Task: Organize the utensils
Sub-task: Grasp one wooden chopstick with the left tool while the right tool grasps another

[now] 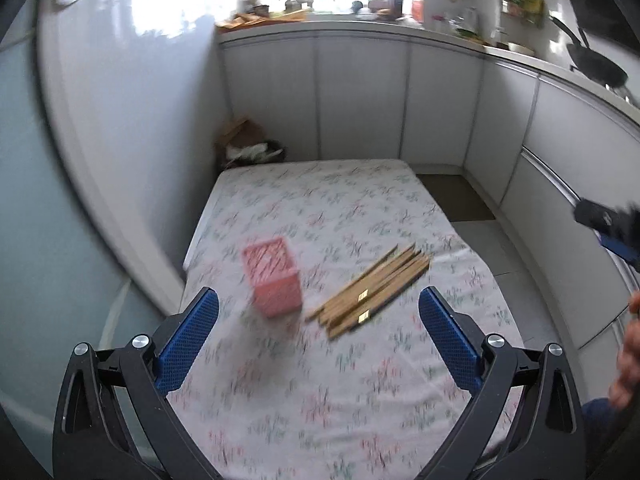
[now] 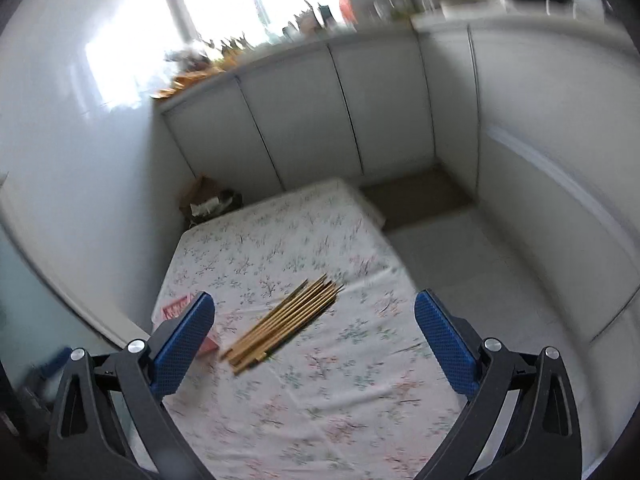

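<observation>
the left claw [image 1: 319,308] is seen above the near part of a table [image 1: 400,200] covered by a white cloth with a faint floral print; its two blue-padded fingers [image 1: 188,340] are spread wide apart and nothing is held between them. a pink latticed holder [image 1: 274,278] is stood upright on the cloth, just ahead of the left finger, its open top turned upward. a bundle of wooden chopsticks [image 1: 370,290] is laid flat on the cloth just to the right of the holder, close beside it but not touching, the sticks roughly parallel and angled away toward the far right. some of the sticks are marked by pale bands near their nearer ends. at the right edge of the left wrist view, part of the other tool and part of a hand [image 1: 628,360] are caught, too blurred for detail.

the right claw [image 2: 314,308] is likewise held above the table [image 2: 280,224], its fingers [image 2: 444,344] set wide apart with nothing gripped. from this side the chopsticks [image 2: 282,322] are seen between the two fingers and a little ahead of them, lying flat. the holder [image 2: 176,308] is largely hidden behind the left finger, only a pink edge being shown.

white cabinet doors [image 1: 360,96] are ranged behind the table, and a cluttered counter [image 1: 360,20] is seen under a bright window. a dark pan [image 1: 596,66] is set on the counter at the far right. both views are softened by motion blur.
</observation>
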Available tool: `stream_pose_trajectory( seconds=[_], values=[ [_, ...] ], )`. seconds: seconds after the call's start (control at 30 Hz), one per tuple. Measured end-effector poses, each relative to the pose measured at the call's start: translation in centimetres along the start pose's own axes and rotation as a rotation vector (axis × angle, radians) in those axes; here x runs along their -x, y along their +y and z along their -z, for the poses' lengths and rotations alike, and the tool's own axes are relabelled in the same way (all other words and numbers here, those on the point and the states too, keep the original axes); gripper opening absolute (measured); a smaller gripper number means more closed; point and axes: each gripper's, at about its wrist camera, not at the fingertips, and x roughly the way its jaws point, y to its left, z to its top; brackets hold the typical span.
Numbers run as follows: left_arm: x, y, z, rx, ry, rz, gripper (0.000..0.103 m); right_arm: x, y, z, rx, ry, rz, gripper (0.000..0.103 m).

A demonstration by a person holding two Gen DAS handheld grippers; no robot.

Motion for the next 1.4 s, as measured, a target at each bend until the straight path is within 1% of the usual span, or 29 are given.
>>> stream_pose_trajectory(
  seconds=[0.03,0.1,0.13,0.17,0.2,0.23,0.27,0.3,0.33,0.37,0.43,0.47,0.5,0.53,0.63,0.73,0.8,0.87,0.93,0.97,1.03,1.1,1.13,1.17,1.23,1.3,1.33,1.4],
  values=[
    [-1.0,-0.5,-0.6,-0.028,0.005,-0.005,0.096,-2.1,-0.7,-1.1,-0.050,0.051,-0.015,0.097],
    [-4.0,-1.9,-1.7,-0.089,0.053,-0.007,0.096,-6.3,-2.0,-2.3,-0.126,0.146,-0.008,0.097],
    [-6.1,-2.7,-2.2,-0.120,0.091,0.021,0.096,-8.3,-2.9,-2.3,-0.155,0.188,0.002,0.097],
    [-8.4,-3.6,-2.4,-0.148,0.134,0.054,0.096,-10.4,-4.1,-2.0,-0.192,0.225,0.018,0.097],
    [-10.4,-4.4,-2.5,-0.171,0.170,0.080,0.095,-11.5,-4.9,-1.2,-0.213,0.238,0.029,0.097],
    [-12.0,-5.0,-2.4,-0.191,0.196,0.093,0.093,-13.0,-6.1,-0.1,-0.242,0.273,0.040,0.096],
    [-13.7,-5.7,-2.3,-0.217,0.223,0.096,0.084,-14.5,-7.1,0.9,-0.277,0.341,0.034,0.094],
    [-16.2,-6.6,-2.3,-0.254,0.268,0.094,0.072,-15.6,-7.9,1.6,-0.315,0.400,0.005,0.087],
    [-17.7,-7.2,-2.2,-0.270,0.297,0.099,0.068,-16.1,-8.3,1.9,-0.339,0.429,-0.016,0.081],
    [-19.3,-7.6,-2.2,-0.275,0.325,0.107,0.066,-16.4,-8.6,2.0,-0.351,0.442,-0.025,0.081],
    [-22.7,-8.6,-2.1,-0.285,0.370,0.100,0.058,-16.5,-8.3,1.6,-0.299,0.406,-0.015,0.081],
    [-23.9,-9.0,-2.1,-0.297,0.386,0.093,0.053,-16.6,-8.2,1.5,-0.284,0.404,-0.017,0.081],
    [-25.5,-9.6,-2.0,-0.318,0.395,0.086,0.053,-16.8,-8.3,1.5,-0.281,0.411,-0.037,0.081],
    [-26.6,-10.0,-1.9,-0.335,0.405,0.079,0.053,-17.1,-8.6,1.6,-0.294,0.414,-0.063,0.076],
    [-30.6,-10.2,-1.4,-0.345,0.472,0.058,0.050,-17.9,-9.6,1.6,-0.333,0.442,-0.097,0.067],
    [-33.7,-9.6,-1.6,-0.307,0.517,0.044,0.043,-18.3,-10.1,1.4,-0.353,0.451,-0.097,0.066],
    [-35.2,-9.4,-1.5,-0.294,0.541,0.056,0.041,-18.5,-10.1,1.3,-0.353,0.462,-0.113,0.066],
    [-36.2,-9.8,-1.0,-0.318,0.588,0.078,0.041,-18.7,-9.9,1.4,-0.348,0.472,-0.131,0.066],
    [-36.1,-10.0,-1.2,-0.350,0.591,0.076,0.040,-18.9,-9.7,1.5,-0.344,0.482,-0.144,0.066],
    [-36.2,-9.8,-1.3,-0.341,0.604,0.080,0.039,-19.1,-9.6,1.5,-0.342,0.486,-0.148,0.066],
    [-36.2,-9.4,-1.7,-0.284,0.640,0.142,0.014,-19.4,-9.3,1.5,-0.332,0.487,-0.149,0.066],
    [-35.6,-9.7,-1.7,-0.320,0.630,0.126,0.012,-19.8,-9.2,1.6,-0.323,0.491,-0.140,0.066],
    [-35.0,-9.8,-1.6,-0.330,0.618,0.114,0.011,-20.0,-9.1,1.6,-0.322,0.495,-0.140,0.063],
    [-34.7,-9.6,-1.5,-0.315,0.615,0.112,0.010,-20.3,-9.1,1.6,-0.321,0.501,-0.140,0.062],
    [-33.6,-8.7,-1.5,-0.248,0.608,0.128,0.008,-21.2,-9.0,1.9,-0.329,0.525,-0.140,0.055],
    [-32.1,-7.5,-1.3,-0.163,0.592,0.173,0.006,-22.1,-8.7,2.3,-0.324,0.549,-0.140,0.052],
    [-31.2,-6.7,-1.2,-0.097,0.586,0.205,0.006,-22.6,-8.4,2.4,-0.314,0.558,-0.136,0.052],
    [-29.5,-5.7,-0.5,-0.006,0.596,0.252,0.005,-23.4,-7.8,2.5,-0.288,0.571,-0.125,0.052]
  ],
)
